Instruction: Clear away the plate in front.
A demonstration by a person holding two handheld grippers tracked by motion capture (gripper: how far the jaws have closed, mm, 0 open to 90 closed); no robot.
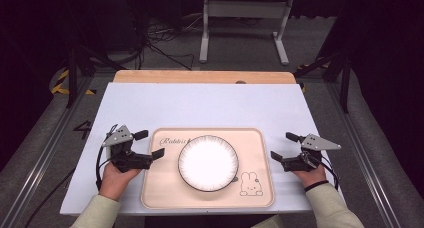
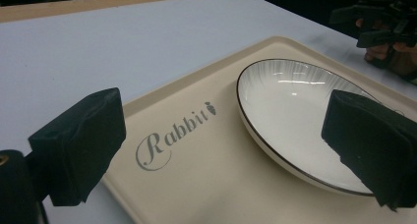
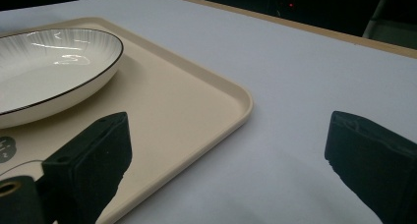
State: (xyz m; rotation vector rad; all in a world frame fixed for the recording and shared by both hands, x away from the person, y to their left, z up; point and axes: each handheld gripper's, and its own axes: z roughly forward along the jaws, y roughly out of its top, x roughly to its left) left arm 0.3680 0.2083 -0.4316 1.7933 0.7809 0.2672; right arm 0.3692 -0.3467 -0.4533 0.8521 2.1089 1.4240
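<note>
One white plate (image 1: 208, 162), thin dark rim, ribbed inside; beige tray (image 1: 160, 188)

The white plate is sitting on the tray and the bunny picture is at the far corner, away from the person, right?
Not quite. The white plate does sit on the tray, but the bunny picture is at the near corner, on the person's side, by the right hand. The high view shows it.

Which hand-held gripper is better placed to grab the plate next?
Left, probably. The left hand-held gripper is open at the tray edge, its jaws bracketing the plate; the right hand-held gripper sits off the tray.
</note>
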